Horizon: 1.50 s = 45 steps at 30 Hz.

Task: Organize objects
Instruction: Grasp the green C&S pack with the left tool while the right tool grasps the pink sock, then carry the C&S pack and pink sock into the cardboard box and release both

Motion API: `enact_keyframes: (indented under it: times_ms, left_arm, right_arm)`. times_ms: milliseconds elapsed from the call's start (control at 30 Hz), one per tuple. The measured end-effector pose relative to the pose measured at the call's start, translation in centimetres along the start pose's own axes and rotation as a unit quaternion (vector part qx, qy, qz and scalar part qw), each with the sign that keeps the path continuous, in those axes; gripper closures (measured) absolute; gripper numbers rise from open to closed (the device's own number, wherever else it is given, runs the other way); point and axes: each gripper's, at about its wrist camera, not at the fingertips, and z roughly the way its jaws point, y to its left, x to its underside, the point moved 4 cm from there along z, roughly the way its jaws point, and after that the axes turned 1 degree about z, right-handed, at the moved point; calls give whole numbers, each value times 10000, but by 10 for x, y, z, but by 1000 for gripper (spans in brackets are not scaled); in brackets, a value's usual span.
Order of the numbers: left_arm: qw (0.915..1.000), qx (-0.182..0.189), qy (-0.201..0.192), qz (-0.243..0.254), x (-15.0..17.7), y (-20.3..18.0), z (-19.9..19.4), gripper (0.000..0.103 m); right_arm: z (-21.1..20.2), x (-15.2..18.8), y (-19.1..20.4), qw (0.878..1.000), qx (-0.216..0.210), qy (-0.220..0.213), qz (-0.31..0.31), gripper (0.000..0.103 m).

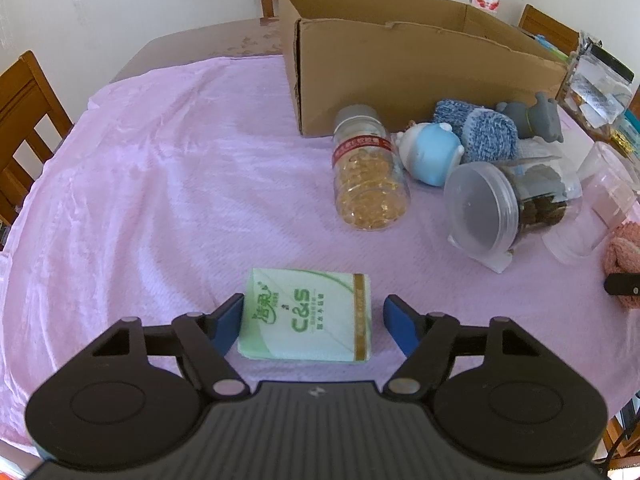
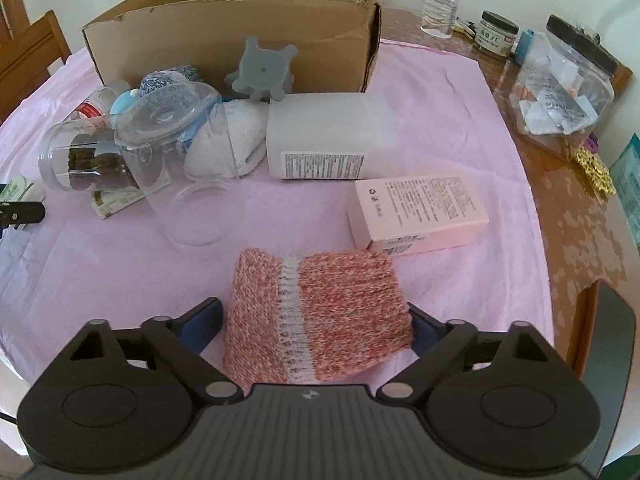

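Left gripper (image 1: 313,326) open astride tissue pack (image 1: 306,316), right gripper (image 2: 316,326) open astride knitted cloth (image 2: 320,316); close squarely, lift toward box (image 1: 400,68) at 12 o'clock.

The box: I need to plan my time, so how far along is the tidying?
Barely started. The box shows nothing inside from these angles. In hand: the left gripper straddles the tissue pack, the right gripper the knit cloth. Left on the table: capsule bottle, jars, toys, pink carton.
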Motion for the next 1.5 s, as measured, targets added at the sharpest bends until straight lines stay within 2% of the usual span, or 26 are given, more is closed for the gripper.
enact_keyframes:
  times_ms: [133,267,567,800,933,1033,1200,1500]
  left_arm:
    - [9999,55,100,66,-3,2,1,31]
    - [9993,203,156,276,-6,2,1,38]
    - [9959,506,304,688,-11,3,-2,39]
    - [9956,593,337,647,-29,-1,-22,39]
    - [9955,704,218,597,-48,-6,-41,39]
    - [9958,717,65,573,-65,-10,-53,39]
    - [9962,722,-148,455,-97,-17,-62,39]
    - [9954,516,-615,526,-167,-31,-47,39]
  right_arm:
    - [-1,-2,-5,9998,-144,86,146,17]
    - [-3,-5,-6,9992,-240,171,262,19]
    - [-11,-13,-1,9992,-224,178,270,24]
    - [-28,-20,-5,9988,-393,218,182,24]
    - [-43,-30,-17,9982,-492,278,175,24]
    - [-56,-44,-28,9982,-546,229,129,24]
    - [-74,-82,-35,9979,-630,-89,-140,24]
    - [-76,-157,-17,9912,-865,-699,-719,24]
